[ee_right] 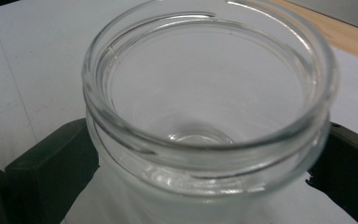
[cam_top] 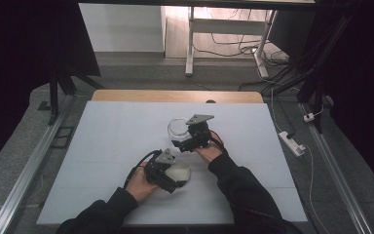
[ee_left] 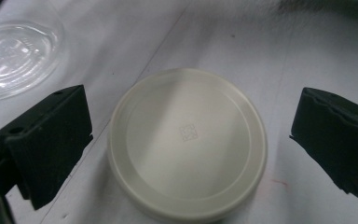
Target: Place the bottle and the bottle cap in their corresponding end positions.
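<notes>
White sheeting covers the counter (cam_top: 102, 146) I am working over, with a strip of bare wood at its far edge and a dark floor strewn with cables beyond. Nearest me, my left gripper (cam_top: 168, 175) sits at about 6 o'clock from the counter's middle, its jaws spread wide to either side of a cream round lid (ee_left: 187, 142) that lies flat on the sheet; neither jaw touches it in the left gripper view. From there the clear glass jar (ee_left: 14, 58) shows at about 10 o'clock, well apart from the lid. Farther out, near the counter's centre, my right gripper (cam_top: 187, 142) has its jaws against both sides of the jar (ee_right: 209, 102), just under the threaded neck, pinching it. The jar stands upright with its mouth uncovered, and I can see down to its base.
</notes>
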Motion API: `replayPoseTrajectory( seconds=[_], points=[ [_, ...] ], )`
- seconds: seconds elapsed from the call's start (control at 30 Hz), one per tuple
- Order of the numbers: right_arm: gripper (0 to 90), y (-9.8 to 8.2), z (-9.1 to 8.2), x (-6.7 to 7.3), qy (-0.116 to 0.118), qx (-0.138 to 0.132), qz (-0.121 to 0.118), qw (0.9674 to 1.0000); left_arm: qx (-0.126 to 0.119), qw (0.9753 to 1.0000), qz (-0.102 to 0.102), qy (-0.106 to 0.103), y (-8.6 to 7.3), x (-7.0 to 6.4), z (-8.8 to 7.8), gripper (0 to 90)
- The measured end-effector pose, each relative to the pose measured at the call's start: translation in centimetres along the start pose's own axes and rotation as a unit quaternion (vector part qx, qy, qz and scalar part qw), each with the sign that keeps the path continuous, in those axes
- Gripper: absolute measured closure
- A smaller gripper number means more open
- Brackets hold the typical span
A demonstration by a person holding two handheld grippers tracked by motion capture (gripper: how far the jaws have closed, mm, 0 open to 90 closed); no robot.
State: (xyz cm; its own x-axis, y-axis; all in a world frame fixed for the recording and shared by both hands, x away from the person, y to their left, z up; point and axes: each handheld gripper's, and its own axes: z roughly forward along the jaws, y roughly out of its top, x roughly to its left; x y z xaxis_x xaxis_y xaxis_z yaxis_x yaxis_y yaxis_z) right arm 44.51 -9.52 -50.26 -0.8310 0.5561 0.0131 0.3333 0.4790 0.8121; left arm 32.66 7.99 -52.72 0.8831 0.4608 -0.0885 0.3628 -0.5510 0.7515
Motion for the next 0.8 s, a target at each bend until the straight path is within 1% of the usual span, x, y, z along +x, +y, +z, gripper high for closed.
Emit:
replayPoseTrajectory(
  seconds=[0.17,0.3,0.5,0.63,0.73,0.8],
  points=[
    [0.0,0.0,-0.6,0.1,0.0,0.001,0.002,1.0,-0.011,0.9999,-0.008,0.004,-0.1,0.1,-1.0,0.0],
    [0.0,-0.1,-1.1,0.3,-0.004,0.005,0.0,1.0,-0.018,0.9997,-0.012,0.007,-0.2,0.1,-1.8,0.0],
    [0.0,-0.2,-1.9,0.8,-0.008,0.0,-0.002,1.0,-0.032,0.9993,-0.019,0.008,-0.3,0.3,-3.1,0.0],
    [0.0,0.0,-2.5,1.2,0.001,-0.004,0.003,1.0,-0.039,0.9989,-0.026,0.006,-0.3,0.4,-3.9,0.0],
    [0.0,-0.1,-2.9,1.5,-0.001,-0.005,-0.006,1.0,-0.042,0.9987,-0.028,0.009,-0.3,0.3,-4.5,0.0],
    [0.0,0.0,-3.3,1.7,0.002,-0.007,-0.005,1.0,-0.047,0.9984,-0.031,0.009,-0.4,0.3,-4.9,0.0]
  ],
)
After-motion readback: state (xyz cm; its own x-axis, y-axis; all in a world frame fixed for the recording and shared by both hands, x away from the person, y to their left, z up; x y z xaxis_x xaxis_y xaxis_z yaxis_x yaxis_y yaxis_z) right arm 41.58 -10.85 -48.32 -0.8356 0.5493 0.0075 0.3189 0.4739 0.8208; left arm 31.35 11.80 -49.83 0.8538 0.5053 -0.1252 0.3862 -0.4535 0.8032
